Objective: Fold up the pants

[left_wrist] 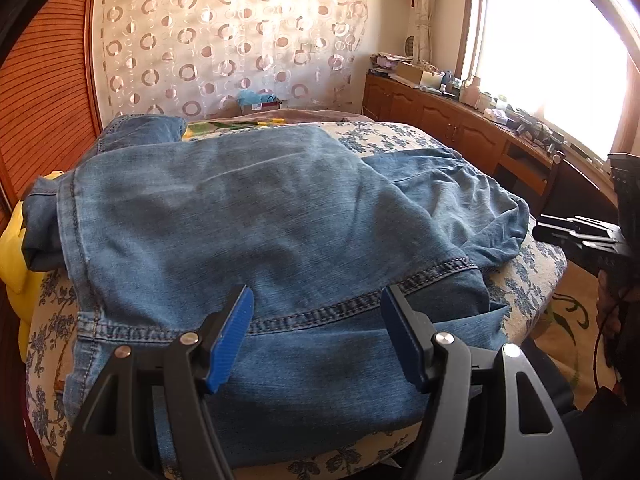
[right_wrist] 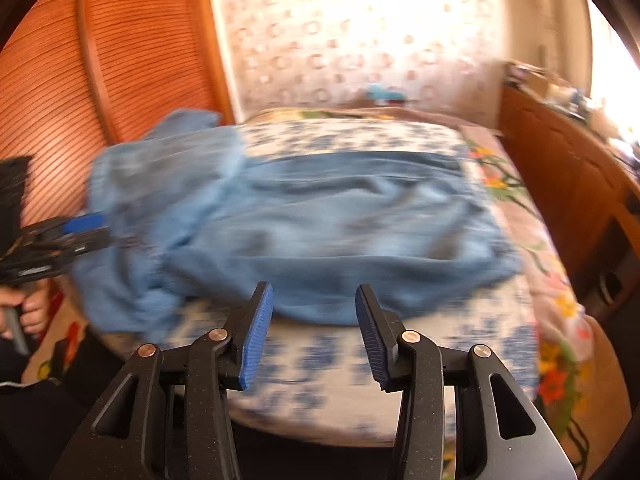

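Blue denim pants [left_wrist: 240, 208] lie folded over on a bed with a blue-flowered cover [left_wrist: 400, 140]. My left gripper [left_wrist: 318, 294] hovers over the near hem seam, its blue pads wide apart and gripping nothing. In the right wrist view the pants [right_wrist: 320, 220] look blurred and rumpled, bunched toward the left. My right gripper [right_wrist: 314, 288] stands open at the near edge of the pants with nothing between its pads. The right gripper [left_wrist: 580, 232] also shows off the bed's right edge. The left gripper [right_wrist: 86, 226] shows at the pants' left side.
A slatted wooden door [left_wrist: 40, 100] stands at the left beside a yellow cloth [left_wrist: 12, 256]. A low wooden cabinet [left_wrist: 460, 120] with clutter runs under the bright window on the right. A hand [right_wrist: 32, 308] holds the left gripper's handle. Patterned carpet [left_wrist: 568, 312] lies beside the bed.
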{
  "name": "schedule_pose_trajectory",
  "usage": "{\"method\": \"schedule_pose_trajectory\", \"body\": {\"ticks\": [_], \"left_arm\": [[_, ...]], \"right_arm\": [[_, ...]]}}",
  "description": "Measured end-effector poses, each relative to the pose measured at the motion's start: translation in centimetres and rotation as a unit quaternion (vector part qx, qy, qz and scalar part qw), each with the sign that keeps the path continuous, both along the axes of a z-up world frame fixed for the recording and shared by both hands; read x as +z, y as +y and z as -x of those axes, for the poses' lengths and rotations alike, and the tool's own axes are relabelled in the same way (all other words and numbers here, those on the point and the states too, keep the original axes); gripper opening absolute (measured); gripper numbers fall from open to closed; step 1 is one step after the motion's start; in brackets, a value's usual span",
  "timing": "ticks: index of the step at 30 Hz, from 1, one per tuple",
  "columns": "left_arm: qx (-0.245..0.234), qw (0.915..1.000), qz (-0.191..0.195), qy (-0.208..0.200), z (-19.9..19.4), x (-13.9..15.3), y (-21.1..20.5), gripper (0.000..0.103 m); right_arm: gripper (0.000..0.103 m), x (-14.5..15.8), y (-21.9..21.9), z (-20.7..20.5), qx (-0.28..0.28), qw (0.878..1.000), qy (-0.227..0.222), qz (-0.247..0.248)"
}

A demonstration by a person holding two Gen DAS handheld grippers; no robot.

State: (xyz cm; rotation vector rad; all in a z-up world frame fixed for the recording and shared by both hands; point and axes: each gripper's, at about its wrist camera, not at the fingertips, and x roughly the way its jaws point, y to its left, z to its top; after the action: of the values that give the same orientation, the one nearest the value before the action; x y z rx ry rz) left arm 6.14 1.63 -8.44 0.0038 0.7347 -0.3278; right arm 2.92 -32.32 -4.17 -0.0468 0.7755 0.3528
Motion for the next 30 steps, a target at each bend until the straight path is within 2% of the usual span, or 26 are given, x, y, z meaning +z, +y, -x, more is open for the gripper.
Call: {"method": "schedule_pose_trajectory", "body": {"ticks": [7,12,18,23,30], "left_arm": [[-0.002,1.0000,-0.005,0.001,-0.2,0.0,-1.1,0.066],[-0.001,0.9999,-0.016,0.001,-0.5,0.0,-2.0,0.066],[-0.004,0.9998,-0.018,0.000,-0.6,0.2,-2.5,0.066],[-0.009,0.9997,-0.021,0.002,-0.5,0.1,-2.5,0.066],[-0.005,0.9998,-0.020,0.007,-0.6,-0.3,-2.3,0.066]], "right_arm": [[0.044,-0.2,-6.2,-2.2,-0.083,0.997,0.003,0.005],[0.049,-0.9,-8.4,-3.6,-0.116,0.993,0.013,0.006],[0.049,-1.7,-9.5,-5.2,-0.143,0.989,0.026,0.018],[0.049,-2.4,-9.1,-6.4,-0.149,0.987,0.041,0.041],[0.049,-2.9,-9.0,-7.2,-0.157,0.985,0.049,0.046]]}}
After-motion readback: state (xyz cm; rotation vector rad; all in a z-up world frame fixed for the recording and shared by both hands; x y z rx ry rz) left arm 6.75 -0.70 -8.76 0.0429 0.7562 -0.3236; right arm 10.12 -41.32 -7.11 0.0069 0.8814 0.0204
